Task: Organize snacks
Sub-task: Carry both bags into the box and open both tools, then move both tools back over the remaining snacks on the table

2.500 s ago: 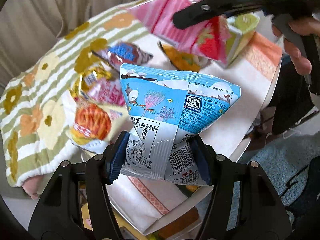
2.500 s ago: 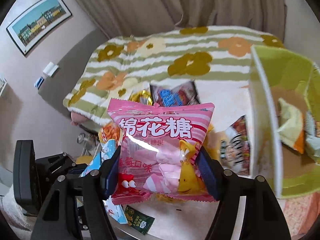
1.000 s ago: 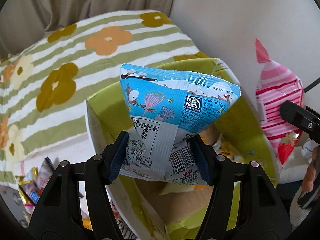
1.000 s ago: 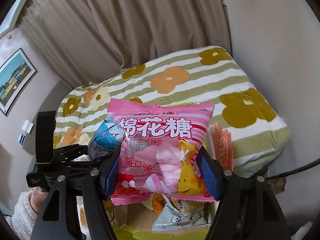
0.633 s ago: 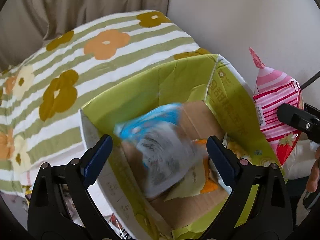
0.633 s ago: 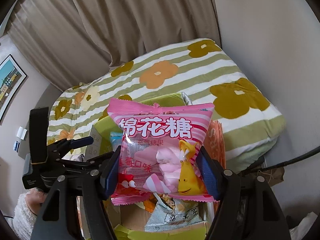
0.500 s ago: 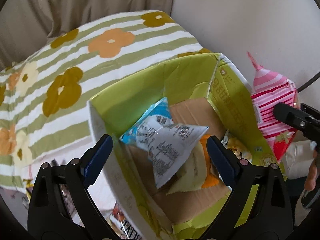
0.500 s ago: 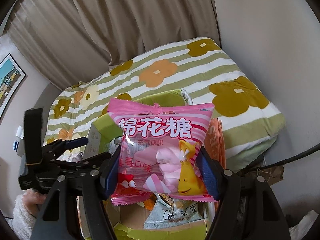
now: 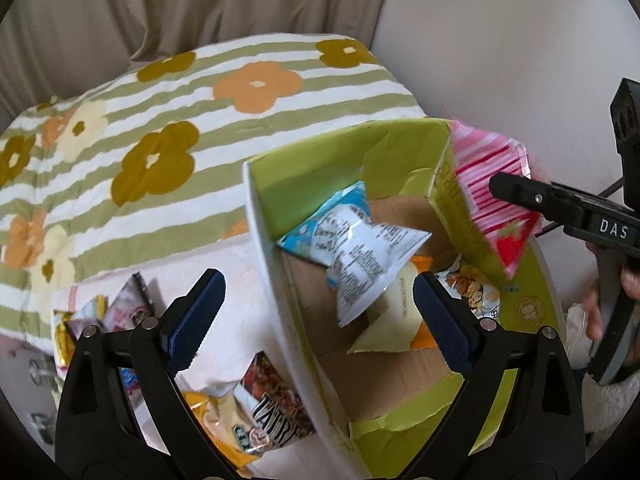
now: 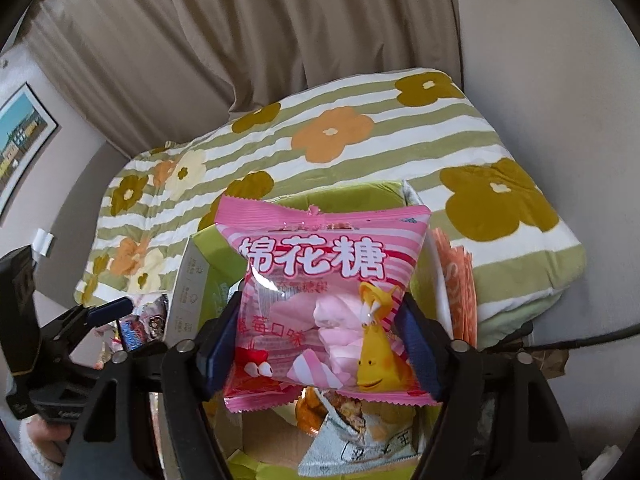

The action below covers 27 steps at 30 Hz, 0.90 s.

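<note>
the left gripper was held spread and empty above the green box. a blue snack bag was seen lying inside the box, toward 12 o'clock of the gripper. the pink marshmallow bag was pinched between the right gripper fingers, over the box's 3 o'clock wall. loose snack packets were left at 7 o'clock on the cloth.

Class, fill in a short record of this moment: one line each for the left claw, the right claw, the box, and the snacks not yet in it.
left claw: open, empty
right claw: shut on pink marshmallow bag, above the box
green box: holds blue packet and others
outside box: packets on the cloth beside the box, e.g. brown packet
</note>
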Available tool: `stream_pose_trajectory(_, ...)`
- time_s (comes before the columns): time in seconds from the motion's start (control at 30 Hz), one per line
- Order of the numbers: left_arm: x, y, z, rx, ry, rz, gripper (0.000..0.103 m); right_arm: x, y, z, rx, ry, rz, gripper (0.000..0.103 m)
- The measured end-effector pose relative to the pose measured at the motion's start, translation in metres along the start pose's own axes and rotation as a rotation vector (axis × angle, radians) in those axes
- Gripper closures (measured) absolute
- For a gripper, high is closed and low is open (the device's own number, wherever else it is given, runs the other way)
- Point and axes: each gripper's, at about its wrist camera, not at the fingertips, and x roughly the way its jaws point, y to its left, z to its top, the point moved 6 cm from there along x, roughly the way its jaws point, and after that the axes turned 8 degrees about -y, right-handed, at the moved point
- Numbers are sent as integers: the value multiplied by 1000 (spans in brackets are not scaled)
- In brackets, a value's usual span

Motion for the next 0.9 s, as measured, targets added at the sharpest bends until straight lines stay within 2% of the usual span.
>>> stream_pose_trajectory(0.03, -2, 1, -1, -9, 0, 2, 9, 0, 1, 1, -7, -15, 1, 7)
stream_pose_trajectory(0.07, -4, 4, -3, -16, -2, 4, 9, -2, 3, 1, -12, -26, 5, 4)
stream_pose_trajectory(0.2, -11, 7, -16, -41, 3, 4, 9, -11, 6, -6, -28, -49, 22, 4)
stream_pose_trajectory(0.33, -20, 7, -27, -62, 1, 18, 9, -22, 7, -16, -23, -33, 52, 4)
stream_pose_trajectory(0.57, -51, 1, -30, -84, -60, 40, 9, -56, 21, -17, -85, -70, 77, 4)
stream_pose_trajectory(0.77, -92, 5, -40, -128, -122, 85, 9, -75, 44, -16, -156, -92, 133, 4)
stream_pose_trajectory(0.9, -121, 20, -56, -156, -143, 168, 9, -84, 65, -20, -203, -108, 200, 4)
